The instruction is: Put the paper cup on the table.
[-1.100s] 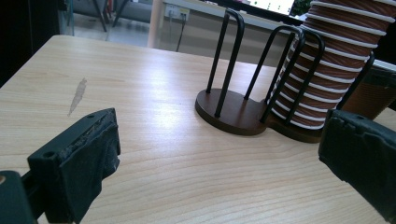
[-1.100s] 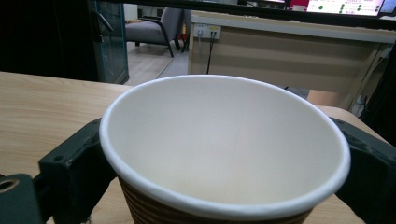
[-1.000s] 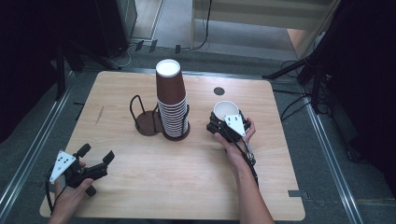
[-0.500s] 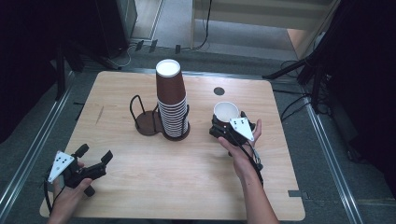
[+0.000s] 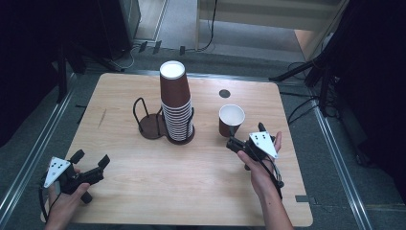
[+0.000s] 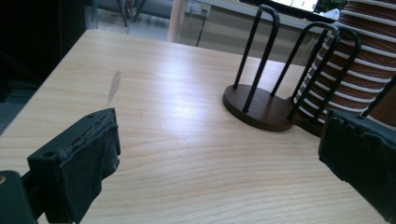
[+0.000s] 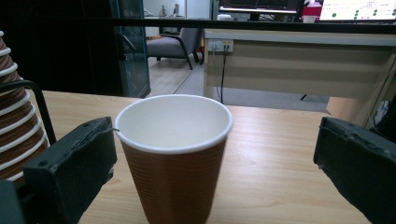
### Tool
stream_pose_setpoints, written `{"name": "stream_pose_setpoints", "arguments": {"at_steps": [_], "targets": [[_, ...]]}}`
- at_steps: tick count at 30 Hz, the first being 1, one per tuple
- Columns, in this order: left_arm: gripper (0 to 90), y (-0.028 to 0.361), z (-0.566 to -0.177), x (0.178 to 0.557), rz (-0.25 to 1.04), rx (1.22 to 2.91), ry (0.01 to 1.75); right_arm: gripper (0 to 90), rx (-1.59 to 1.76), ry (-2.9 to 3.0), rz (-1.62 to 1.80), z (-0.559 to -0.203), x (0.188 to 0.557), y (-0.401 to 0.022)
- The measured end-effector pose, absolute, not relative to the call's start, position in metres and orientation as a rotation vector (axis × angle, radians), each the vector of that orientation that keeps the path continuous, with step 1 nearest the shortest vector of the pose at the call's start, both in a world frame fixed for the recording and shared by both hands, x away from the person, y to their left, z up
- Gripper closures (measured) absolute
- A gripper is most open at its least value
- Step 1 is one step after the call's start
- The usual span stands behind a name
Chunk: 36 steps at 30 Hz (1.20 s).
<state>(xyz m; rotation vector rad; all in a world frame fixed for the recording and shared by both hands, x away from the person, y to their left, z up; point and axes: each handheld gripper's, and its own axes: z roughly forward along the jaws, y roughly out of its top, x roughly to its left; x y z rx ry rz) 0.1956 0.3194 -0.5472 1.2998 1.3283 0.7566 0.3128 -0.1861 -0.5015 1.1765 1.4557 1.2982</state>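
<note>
A single brown paper cup [image 5: 231,120] stands upright on the worktop [image 5: 191,191], right of the tall cup stack [image 5: 176,108] in its wire holder [image 5: 153,120]. The right hand-held gripper [image 5: 246,139] is spread wide just near of it; its own view shows the cup's white inside, empty. The left hand-held gripper [image 5: 90,163], also spread, holds nothing at the near left.

Dark round hole [image 5: 224,93] in wooden table [image 5: 143,191]; desk [image 7: 299,60], chair [image 7: 175,46] behind.
</note>
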Motion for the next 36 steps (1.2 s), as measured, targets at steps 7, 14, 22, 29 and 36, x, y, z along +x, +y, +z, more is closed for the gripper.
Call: {"name": "stream_pose_setpoints", "arguments": {"at_steps": [7, 14, 22, 29, 36], "targets": [[0.0, 0.323, -0.548, 0.192, 0.766, 1.301, 1.340, 0.0, 1.190, 1.438, 1.281, -0.505, 0.297, -0.211], [0.0, 0.326, -0.550, 0.187, 0.767, 1.324, 1.337, 0.0, 1.220, 1.432, 1.263, -0.515, 0.285, -0.228], [0.0, 0.324, -0.551, 0.186, 0.768, 1.334, 1.336, 0.0, 1.251, 1.417, 1.239, -0.524, 0.270, -0.251], [0.0, 0.325, -0.551, 0.186, 0.772, 1.336, 1.339, 0.0, 1.287, 1.409, 1.215, -0.531, 0.258, -0.271], [0.0, 0.323, -0.552, 0.186, 0.774, 1.347, 1.340, 0.0, 1.314, 1.400, 1.190, -0.537, 0.246, -0.290]]}}
